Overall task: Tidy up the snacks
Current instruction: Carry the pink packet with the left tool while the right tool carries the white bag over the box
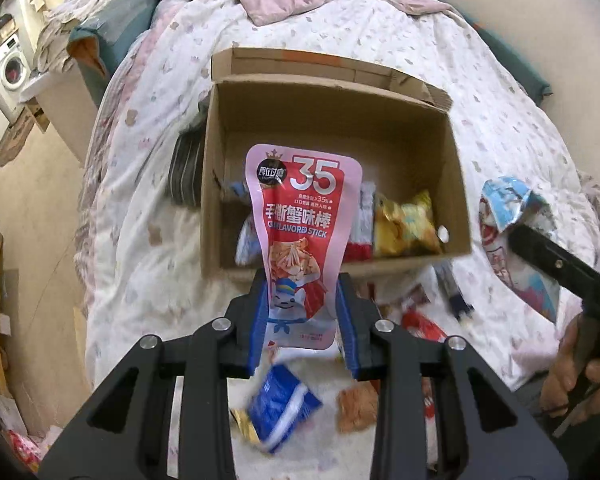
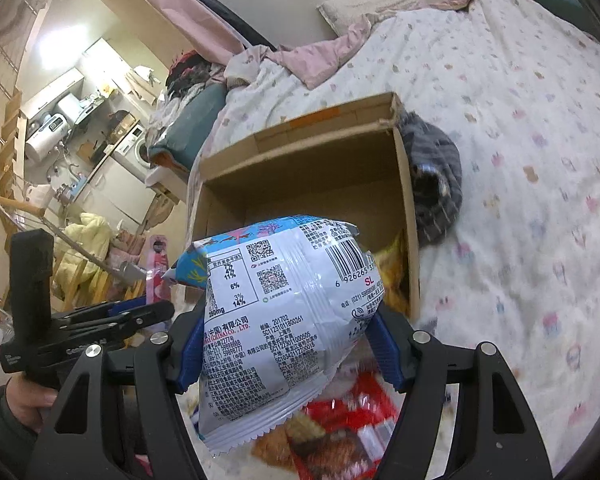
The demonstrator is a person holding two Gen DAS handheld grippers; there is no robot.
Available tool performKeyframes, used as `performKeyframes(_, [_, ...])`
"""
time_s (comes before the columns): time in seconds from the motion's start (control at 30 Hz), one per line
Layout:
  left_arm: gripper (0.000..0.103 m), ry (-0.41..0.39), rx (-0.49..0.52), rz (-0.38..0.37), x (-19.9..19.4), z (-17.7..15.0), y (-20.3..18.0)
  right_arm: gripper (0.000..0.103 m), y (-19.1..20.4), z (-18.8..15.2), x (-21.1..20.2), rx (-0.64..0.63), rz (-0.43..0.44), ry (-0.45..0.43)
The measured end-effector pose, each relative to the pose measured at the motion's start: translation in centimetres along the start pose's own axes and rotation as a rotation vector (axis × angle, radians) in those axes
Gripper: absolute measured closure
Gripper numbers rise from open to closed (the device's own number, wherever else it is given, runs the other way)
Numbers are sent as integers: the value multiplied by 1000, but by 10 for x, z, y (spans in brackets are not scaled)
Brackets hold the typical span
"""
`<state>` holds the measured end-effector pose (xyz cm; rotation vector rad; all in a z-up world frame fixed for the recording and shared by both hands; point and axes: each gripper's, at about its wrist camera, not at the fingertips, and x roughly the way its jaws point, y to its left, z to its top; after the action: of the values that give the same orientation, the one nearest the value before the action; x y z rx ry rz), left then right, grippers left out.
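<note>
Home bedroom opening onto a small utility/kitchen corner. A bed with a printed duvet is taking up most of the view, pillow lying at its head, clothes piling beside it. A washing machine and water heater are standing beyond.

The cardboard box on the bed stands open at the top, its far half bare down to the floor, so there is room to come in from above. Its near end is taken up by a yellow packet and other wrappers against the front wall. The raised back flap walls off the far side. A grey striped garment lies hard against one side wall. In front of the box the bedspread is strewn with loose snacks: a blue packet, a red one. The bedspread beyond the garment lies bare.
</note>
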<state>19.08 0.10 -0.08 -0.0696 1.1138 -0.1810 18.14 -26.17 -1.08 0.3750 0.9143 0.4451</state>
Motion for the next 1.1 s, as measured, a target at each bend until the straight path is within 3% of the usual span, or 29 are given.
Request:
performKeyframes(0.17, [75,-18,5,33,26,26,4,32,-15,11,29,53,12,22])
performKeyframes(0.5, [74,-126,35,58,52,48,4,31,-6,31,73,-93,-62,48])
performKeyframes(0.67, [73,-132,37,28,70,62,3,31,-14,39,89,-53,-34,60])
performKeyframes(0.83, [72,-85,16,13,85,60,6,30,-14,39,87,-49,-36,47])
performKeyframes(1.1, [66,-89,12,-15,83,54,4,29,-19,39,83,-49,-69,41])
